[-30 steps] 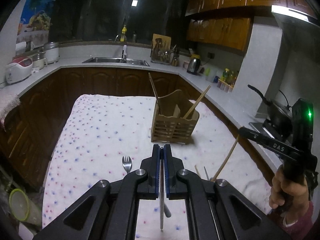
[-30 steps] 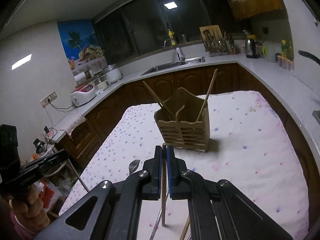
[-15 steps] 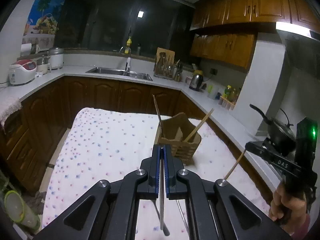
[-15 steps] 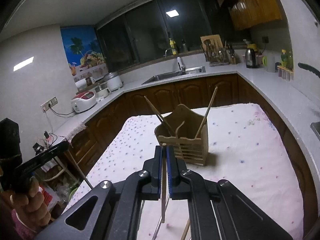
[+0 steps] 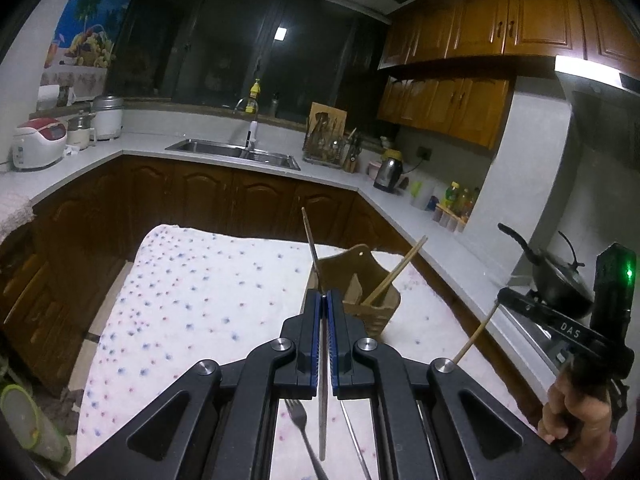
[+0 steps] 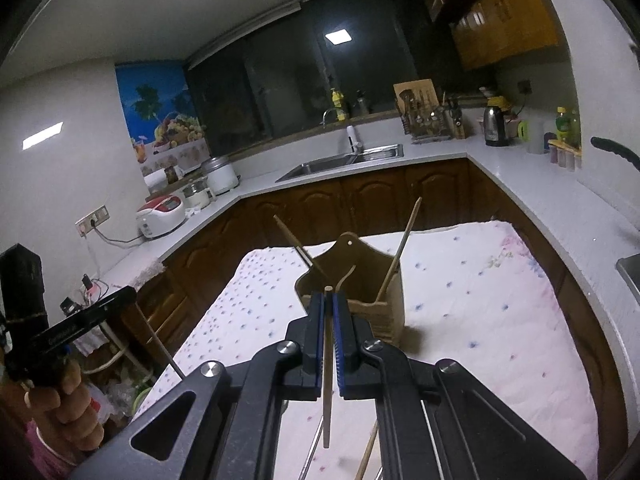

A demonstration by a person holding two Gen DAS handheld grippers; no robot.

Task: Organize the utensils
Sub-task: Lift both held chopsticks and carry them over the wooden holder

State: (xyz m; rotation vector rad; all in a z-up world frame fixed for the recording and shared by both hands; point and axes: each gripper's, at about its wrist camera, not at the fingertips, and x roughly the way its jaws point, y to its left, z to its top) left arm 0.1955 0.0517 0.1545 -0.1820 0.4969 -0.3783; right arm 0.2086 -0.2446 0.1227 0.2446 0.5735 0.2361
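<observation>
The left gripper (image 5: 326, 334) is clenched on a thin, flat metal utensil (image 5: 322, 408), seen edge-on, whose free end hangs below the jaws toward the camera; what kind of utensil it is cannot be told. The right gripper (image 6: 329, 338) is clamped on a single wooden chopstick (image 6: 327, 396), its tip poking just above the jaws. Both grippers are raised over a table covered by a white cloth with coloured dots (image 5: 192, 300) and point toward a wooden utensil holder (image 6: 374, 312) standing near the cloth's far right. The holder already carries two sticks: one leaning left (image 6: 298, 248) and one leaning right (image 6: 400, 252). The job looks partly done: two pieces are in hand and not yet placed, while a fork (image 5: 298, 416) and at least one more slim metal piece (image 5: 354, 436) lie on the cloth near the camera, along with another chopstick (image 6: 368, 450). Open cloth stretches to the left and beyond the holder, giving free room. The table's right edge runs close beside a grey countertop (image 6: 560, 200), and dark cabinets (image 5: 200, 200) stand past the far edge. The leaning sticks narrow the holder's opening, so each drop likely needs aiming between them.
</observation>
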